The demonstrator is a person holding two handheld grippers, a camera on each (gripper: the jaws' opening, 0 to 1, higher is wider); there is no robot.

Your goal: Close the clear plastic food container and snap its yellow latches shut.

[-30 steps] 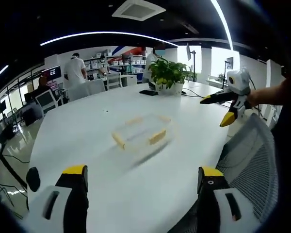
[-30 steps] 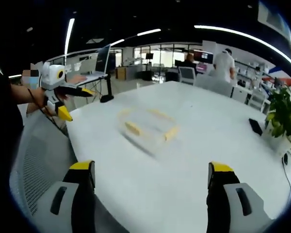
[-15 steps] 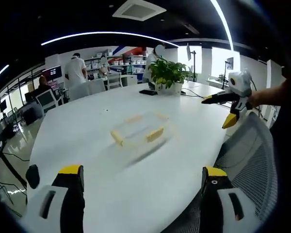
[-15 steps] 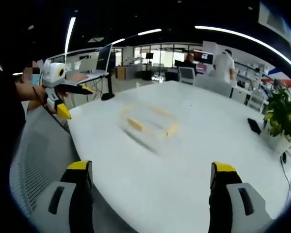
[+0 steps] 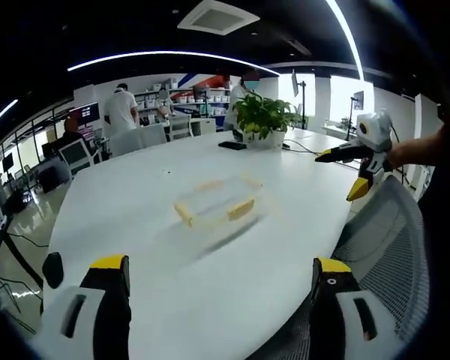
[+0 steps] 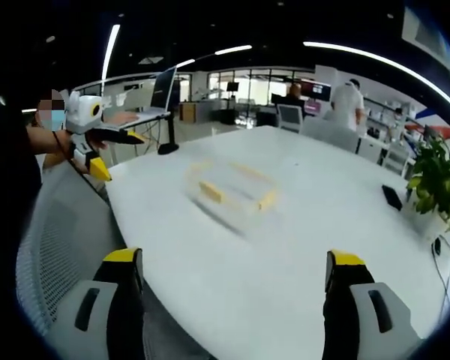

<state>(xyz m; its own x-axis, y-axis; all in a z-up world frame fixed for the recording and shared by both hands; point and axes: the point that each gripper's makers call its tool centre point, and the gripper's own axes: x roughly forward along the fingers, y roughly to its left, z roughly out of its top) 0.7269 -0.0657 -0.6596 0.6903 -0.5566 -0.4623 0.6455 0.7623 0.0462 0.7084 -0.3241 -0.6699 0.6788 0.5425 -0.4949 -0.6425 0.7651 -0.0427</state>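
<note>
The white counter (image 5: 135, 217) carries a potted plant (image 5: 261, 116) at its far side and the clear plastic food container (image 5: 217, 202) with yellow latches (image 5: 241, 209) near its middle. Both tools, the left tool (image 5: 219, 300) and right tool (image 6: 236, 296), hang wide-jawed and empty at the counter's near edge, well apart from the container.

Open-plan office. Large white oval meeting table (image 5: 172, 247) as landmark; mesh office chair (image 5: 386, 240) at its near edge, potted plant (image 5: 262, 116) on its far end. Beyond the table: desks with monitors (image 5: 86, 112), shelving (image 5: 202, 97), people standing, ceiling light strips (image 5: 165, 54) overhead.
</note>
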